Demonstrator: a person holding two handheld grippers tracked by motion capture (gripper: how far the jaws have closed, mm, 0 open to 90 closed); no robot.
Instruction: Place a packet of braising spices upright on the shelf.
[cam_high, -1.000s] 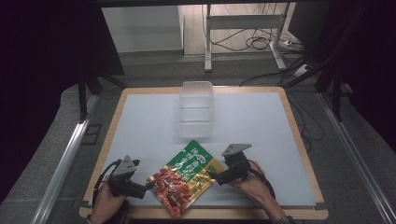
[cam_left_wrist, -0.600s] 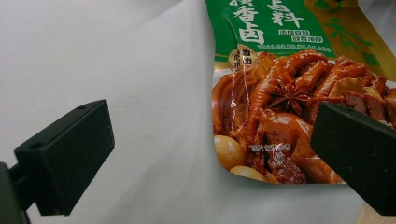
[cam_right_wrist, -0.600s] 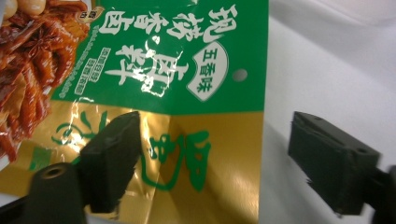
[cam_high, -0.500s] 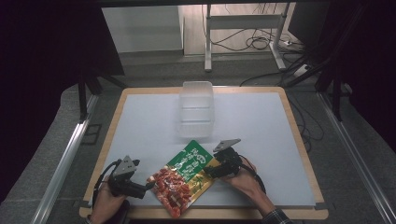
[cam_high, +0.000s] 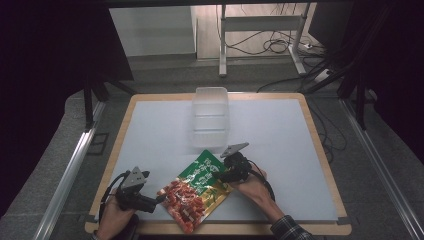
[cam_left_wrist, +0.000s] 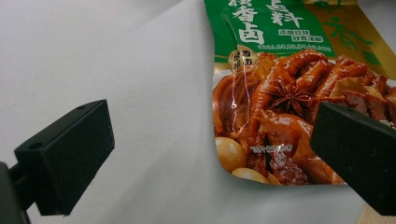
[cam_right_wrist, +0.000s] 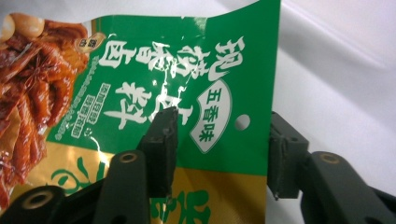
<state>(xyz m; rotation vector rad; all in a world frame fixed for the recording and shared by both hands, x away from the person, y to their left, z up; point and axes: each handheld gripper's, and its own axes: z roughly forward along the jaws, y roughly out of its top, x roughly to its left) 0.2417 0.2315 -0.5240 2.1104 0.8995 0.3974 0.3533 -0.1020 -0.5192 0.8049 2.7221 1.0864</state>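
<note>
One food packet (cam_high: 197, 189) lies flat near the front edge of the white table (cam_high: 280, 140), with one clear plastic box (cam_high: 210, 117) behind it. The left gripper (cam_high: 159, 199) gapes wide at the packet's corner, holding nothing. The right gripper (cam_high: 220, 176), jaws just closing, straddles the packet's green end, not yet pinching.

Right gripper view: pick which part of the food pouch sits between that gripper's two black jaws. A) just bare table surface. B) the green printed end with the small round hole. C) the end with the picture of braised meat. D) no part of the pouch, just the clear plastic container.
B: in the right gripper view the food pouch has its green end, with the small hole, lying between the jaws of the right gripper.
</note>
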